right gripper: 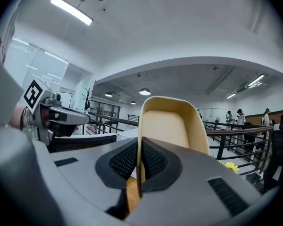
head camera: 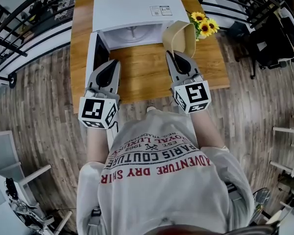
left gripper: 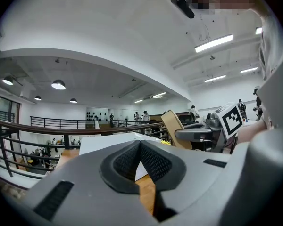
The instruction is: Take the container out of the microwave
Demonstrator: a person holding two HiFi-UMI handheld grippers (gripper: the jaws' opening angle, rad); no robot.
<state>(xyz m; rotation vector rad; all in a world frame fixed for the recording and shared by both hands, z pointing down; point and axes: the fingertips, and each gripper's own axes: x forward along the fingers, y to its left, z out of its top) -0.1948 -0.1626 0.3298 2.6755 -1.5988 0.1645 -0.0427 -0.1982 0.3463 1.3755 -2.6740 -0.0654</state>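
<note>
The person's shirt is showing, upside down in red, "PARIS COUTURE" and "ADVENTURE DRY"; the sticker on the microwave is showing print too small to read.

This is a large open-plan workspace on a gallery level. Black metal railings edge a grey-brown wood-plank floor, and people stand about in the hall beyond. Long strip lights and round pendant lamps hang from a white ceiling. A black office chair stands near a small wooden desk, which carries a white box-shaped microwave and yellow sunflowers.
</note>
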